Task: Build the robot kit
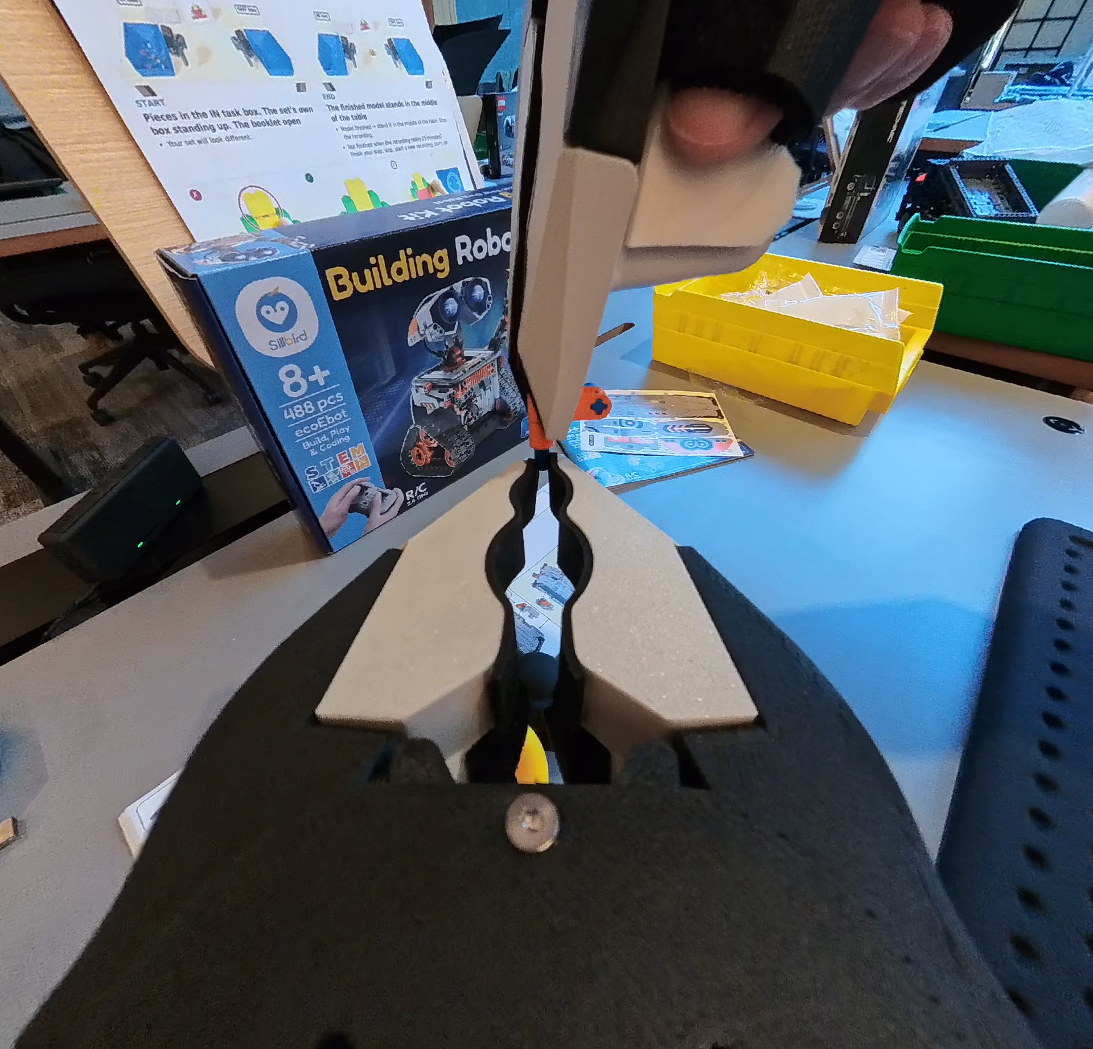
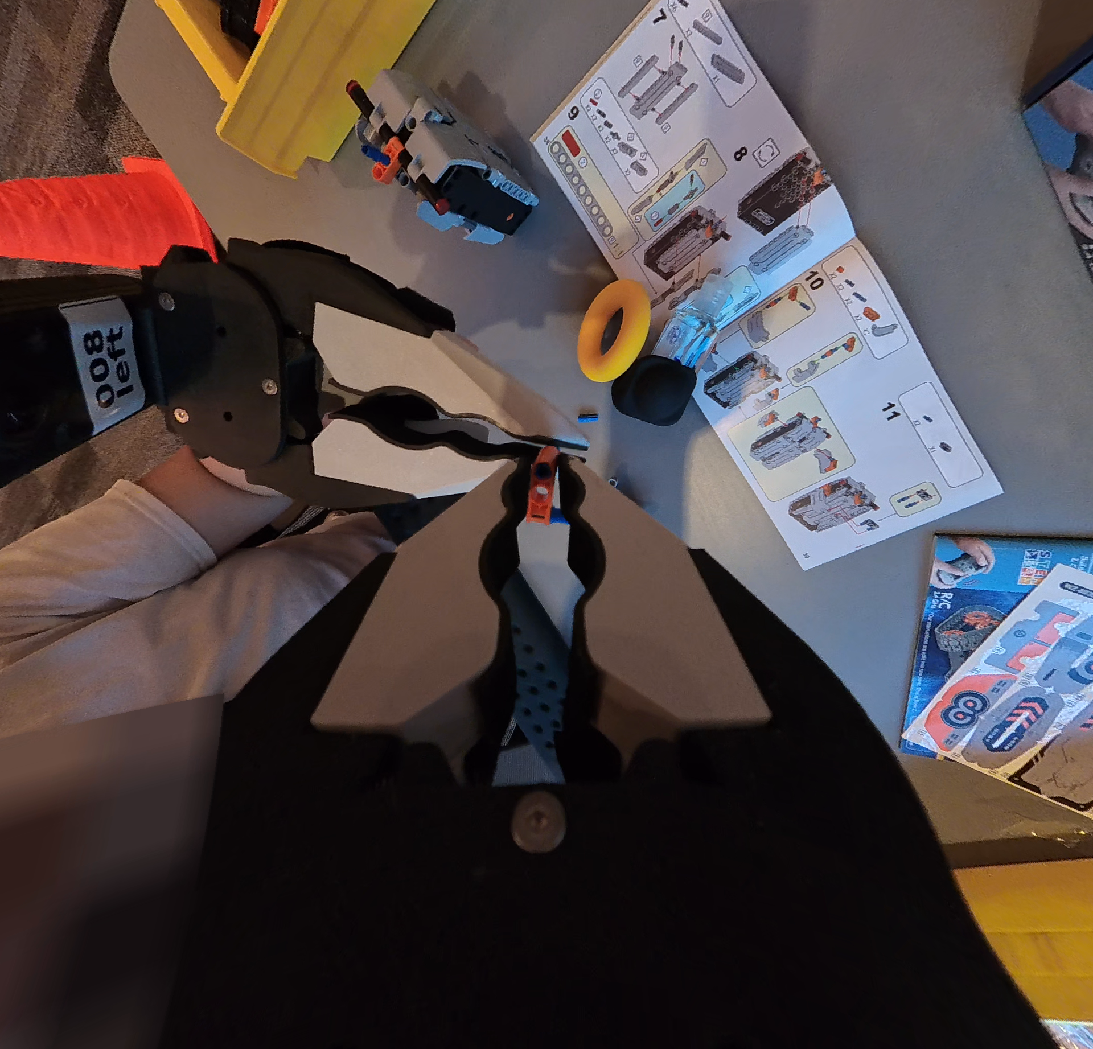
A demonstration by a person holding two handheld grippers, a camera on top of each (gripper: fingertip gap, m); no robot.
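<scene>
My right tool [image 2: 547,491] grips an orange connector piece [image 2: 541,488] above the grey surface [image 2: 769,636], while my left tool [image 1: 541,465] is clenched on a thin dark pin [image 1: 542,459] touching it.

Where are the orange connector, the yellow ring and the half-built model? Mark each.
orange connector [image 2: 542,486]: right wrist view, on its middle, between the right gripper's fingers.
yellow ring [image 2: 614,330]: right wrist view, on its band's right side.
half-built model [image 2: 455,157]: right wrist view, on its pale top.
</scene>
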